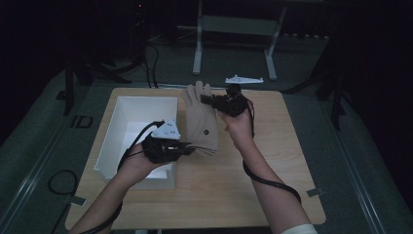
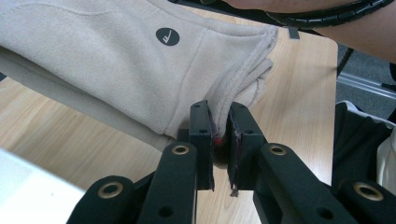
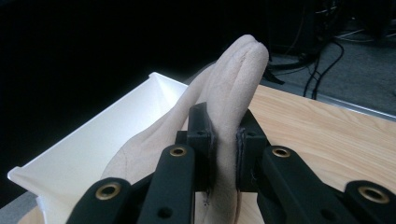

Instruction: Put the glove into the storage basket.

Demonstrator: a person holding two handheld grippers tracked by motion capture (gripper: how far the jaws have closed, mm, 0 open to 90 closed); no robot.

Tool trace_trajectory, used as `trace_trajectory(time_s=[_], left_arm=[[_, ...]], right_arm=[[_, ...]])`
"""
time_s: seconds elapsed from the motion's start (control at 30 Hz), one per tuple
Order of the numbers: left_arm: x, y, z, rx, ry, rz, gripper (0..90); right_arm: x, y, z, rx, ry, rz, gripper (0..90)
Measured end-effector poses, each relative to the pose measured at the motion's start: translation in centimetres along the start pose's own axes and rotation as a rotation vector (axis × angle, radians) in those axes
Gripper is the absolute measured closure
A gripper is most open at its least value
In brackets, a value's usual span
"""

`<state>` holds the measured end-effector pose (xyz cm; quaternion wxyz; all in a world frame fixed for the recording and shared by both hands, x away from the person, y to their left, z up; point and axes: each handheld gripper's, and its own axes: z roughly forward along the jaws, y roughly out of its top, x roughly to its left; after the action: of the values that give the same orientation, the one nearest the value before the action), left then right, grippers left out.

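While both forearms come up from the bottom edge in the high view, a beige glove [image 1: 201,118] is held stretched between the two grippers over the middle of the wooden table [image 1: 272,170]. Left gripper [image 1: 192,148] sits at about 6 o'clock of the glove, hand angled in from the left, jaws pinched tight on the cuff hem [image 2: 223,116]. Right gripper [image 1: 207,100] is up near 1 o'clock, wrist bent so it points left, jaws squeezed onto the finger end [image 3: 227,140], fabric bulging up above them. Glove's got a small dark round logo [image 2: 167,36] near the cuff. White open box [image 1: 122,131] sits at 9 o'clock of the glove, just beside it. Can't tell if the glove touches the tabletop.
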<state>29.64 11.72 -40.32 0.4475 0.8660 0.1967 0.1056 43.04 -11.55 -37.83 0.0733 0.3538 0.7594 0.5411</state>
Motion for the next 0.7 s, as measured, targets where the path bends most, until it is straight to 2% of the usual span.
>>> trace_trajectory(time_s=[0.23,0.53,0.7], left_arm=[[0.5,-1.1,-1.9,-0.005,0.028,-0.019,82.5],[0.9,-2.6,-4.0,0.002,0.059,-0.024,82.4],[1.3,-3.7,-5.4,0.013,0.080,-0.049,82.4]], right_arm=[[1.4,0.7,1.7,0.003,0.029,-0.007,79.9],[3.4,1.3,4.3,0.015,0.063,-0.021,80.0],[4.5,1.5,5.8,0.019,0.087,-0.020,79.9]])
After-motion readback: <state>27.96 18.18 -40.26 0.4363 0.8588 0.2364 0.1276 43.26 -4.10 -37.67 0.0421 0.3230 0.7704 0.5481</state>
